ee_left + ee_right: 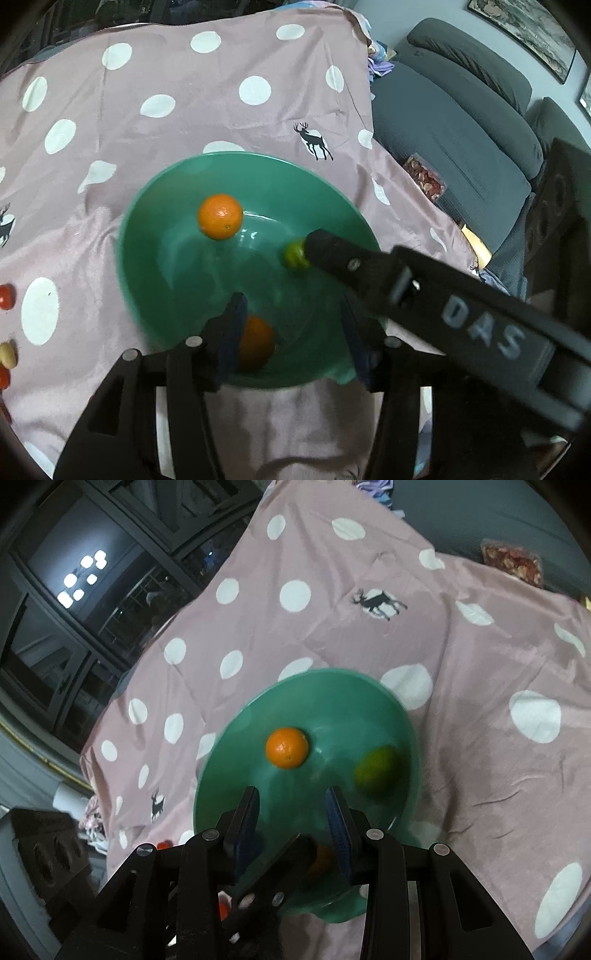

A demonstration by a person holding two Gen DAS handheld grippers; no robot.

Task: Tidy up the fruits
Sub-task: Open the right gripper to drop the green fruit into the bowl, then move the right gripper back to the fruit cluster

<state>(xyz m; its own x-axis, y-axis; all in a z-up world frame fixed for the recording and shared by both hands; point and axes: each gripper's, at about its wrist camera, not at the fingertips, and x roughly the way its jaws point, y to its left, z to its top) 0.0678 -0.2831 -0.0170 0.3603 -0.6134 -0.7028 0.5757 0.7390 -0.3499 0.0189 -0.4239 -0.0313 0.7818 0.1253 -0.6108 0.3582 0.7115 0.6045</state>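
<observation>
Left gripper (291, 332) sits closest to its lens, fingers spread over the near side of the green bowl (155, 266). An orange (256, 347) lies between them, against the left finger (231, 332); the pads do not seem to press it, so it looks released (blur makes this less than certain).

Right gripper (293, 823), fingers partly spread, nothing between them in its own view. From the left wrist view its tip sits just beside the lime (295, 254), which lies in the bowl on the right side.

Further in, a second orange (220, 216) rests near the bowl's far wall, well apart from both grippers.

Bowl stands on a pink dotted cloth (221, 92) over the table.

Progress, as a judgement: three fruits are in the bowl. Left to do: small red (5, 297) and yellowish (7, 355) fruits at the cloth's left edge, outside the bowl. Beyond, a grey sofa (461, 129).
</observation>
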